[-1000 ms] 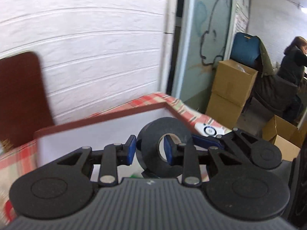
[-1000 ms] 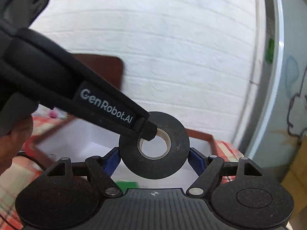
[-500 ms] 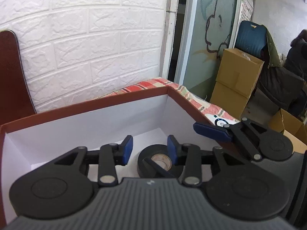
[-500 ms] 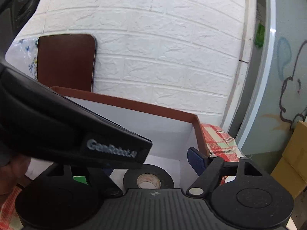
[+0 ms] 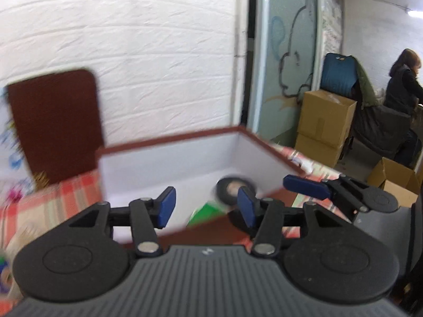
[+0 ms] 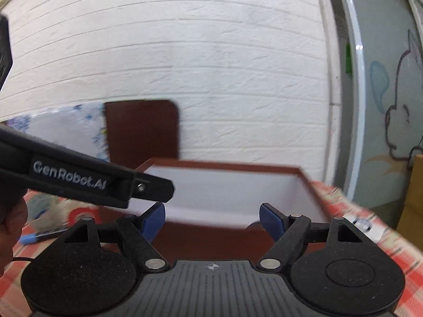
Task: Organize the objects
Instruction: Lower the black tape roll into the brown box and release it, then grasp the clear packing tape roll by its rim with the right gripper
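A black tape roll point(image 5: 232, 189) lies on the white floor of a brown-rimmed box point(image 5: 171, 140), next to a green item point(image 5: 205, 212). My left gripper point(image 5: 206, 206) is open and empty, raised at the box's near rim. My right gripper point(image 6: 212, 219) is open and empty, in front of the same box point(image 6: 224, 166); only a dark edge of the tape roll point(image 6: 253, 225) shows there. The left gripper's body point(image 6: 79, 177) crosses the right wrist view at left.
A dark brown board point(image 5: 55, 124) leans on the white brick wall. The box stands on a red checked tablecloth point(image 6: 357, 211). A blue pen point(image 6: 34, 237) lies at left. Cardboard boxes point(image 5: 325, 121) and a seated person point(image 5: 404, 79) are at the right.
The tape roll, held up between both grippers a second ago, now lies in the box. Both grippers have since pulled up and back from the box; the right one's jaws are empty.
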`<state>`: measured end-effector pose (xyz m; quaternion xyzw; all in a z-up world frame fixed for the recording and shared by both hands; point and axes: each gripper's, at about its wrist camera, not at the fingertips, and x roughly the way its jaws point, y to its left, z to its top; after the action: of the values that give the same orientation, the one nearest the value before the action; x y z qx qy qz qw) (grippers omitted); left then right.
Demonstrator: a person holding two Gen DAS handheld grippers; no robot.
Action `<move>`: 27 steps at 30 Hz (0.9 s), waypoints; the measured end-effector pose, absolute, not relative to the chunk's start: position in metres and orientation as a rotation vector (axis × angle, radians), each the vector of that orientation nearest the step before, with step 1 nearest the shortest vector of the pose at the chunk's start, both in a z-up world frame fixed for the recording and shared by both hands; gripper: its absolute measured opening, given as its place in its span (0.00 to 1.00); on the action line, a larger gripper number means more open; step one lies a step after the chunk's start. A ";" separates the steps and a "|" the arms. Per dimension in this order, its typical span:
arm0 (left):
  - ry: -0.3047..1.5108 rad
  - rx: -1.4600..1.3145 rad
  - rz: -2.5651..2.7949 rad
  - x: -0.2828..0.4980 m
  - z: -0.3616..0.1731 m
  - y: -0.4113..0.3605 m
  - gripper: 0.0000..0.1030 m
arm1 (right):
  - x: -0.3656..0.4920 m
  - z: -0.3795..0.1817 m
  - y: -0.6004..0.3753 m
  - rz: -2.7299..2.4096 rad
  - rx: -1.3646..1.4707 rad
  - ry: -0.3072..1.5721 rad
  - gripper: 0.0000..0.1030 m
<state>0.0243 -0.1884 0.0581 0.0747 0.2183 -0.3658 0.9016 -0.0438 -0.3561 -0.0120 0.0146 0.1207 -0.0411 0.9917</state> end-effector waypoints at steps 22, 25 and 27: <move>0.604 -0.181 0.083 0.042 -0.065 0.132 0.61 | 0.109 -0.025 -0.144 0.335 -0.015 0.604 0.56; 0.594 -0.143 0.082 0.048 -0.067 0.124 0.65 | 0.131 -0.030 -0.141 0.311 0.004 0.623 0.23; 0.591 -0.143 0.074 0.050 -0.068 0.124 0.66 | 0.134 -0.027 -0.141 0.336 0.043 0.673 0.09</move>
<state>0.0500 0.1237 -0.0678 -0.0702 0.2911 0.0366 0.9534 0.1342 -0.1413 -0.0274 0.0210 0.3288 0.1640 0.9298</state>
